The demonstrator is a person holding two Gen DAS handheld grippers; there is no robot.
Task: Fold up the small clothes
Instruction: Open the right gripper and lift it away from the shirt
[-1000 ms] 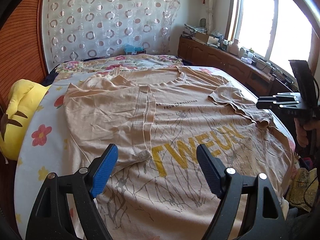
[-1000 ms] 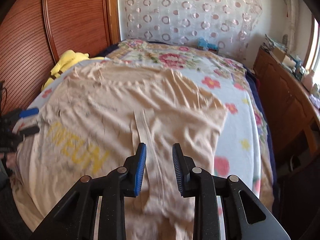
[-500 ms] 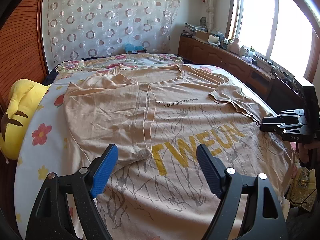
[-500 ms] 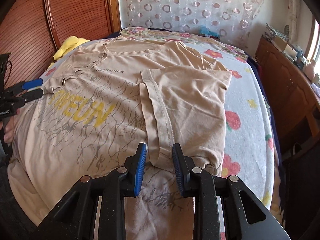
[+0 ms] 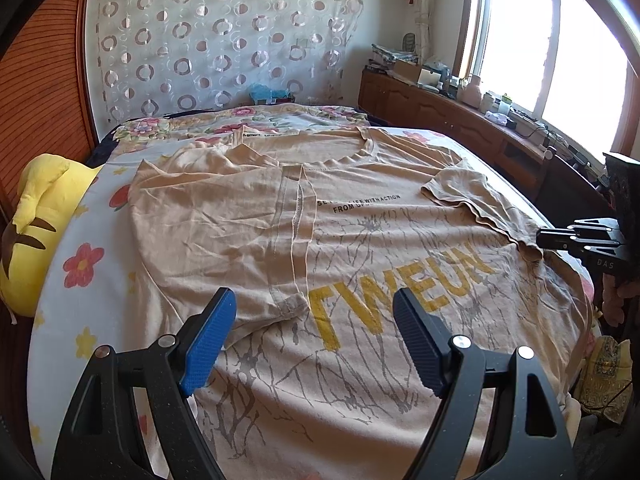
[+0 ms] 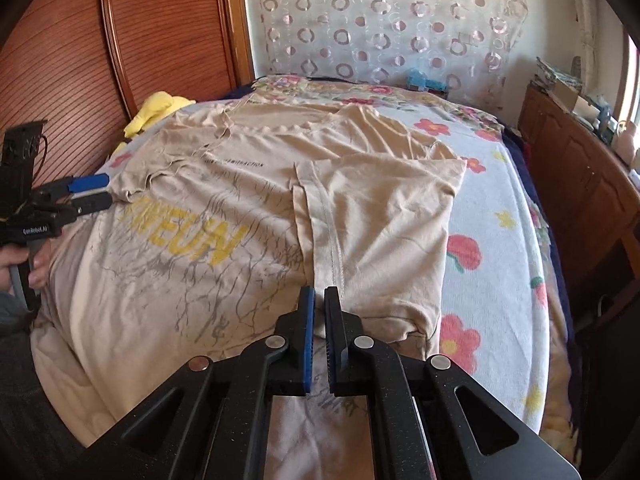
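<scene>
One tan t-shirt (image 5: 360, 264) lies flat, print up, across the bed (image 5: 84, 264), with one side already folded in over the chest. Two grippers are in view. In the left wrist view the left gripper (image 5: 312, 340) is spread wide above the shirt's lower front, with nothing between its pads. The right gripper (image 6: 319, 332) has its pads nearly together; its tips sit at the folded edge of the shirt, and I cannot tell if cloth is pinched. One yellow plush toy (image 5: 28, 232) is at the left, cut off by the frame. The small black print on the shirt is partly covered by the fold. The bed has a floral sheet and a wooden headboard (image 6: 120, 40). A circle-patterned curtain (image 5: 224, 40) hangs behind it. A cluttered wooden cabinet (image 5: 460, 116) and a bright window (image 5: 540, 32) are on the right.
</scene>
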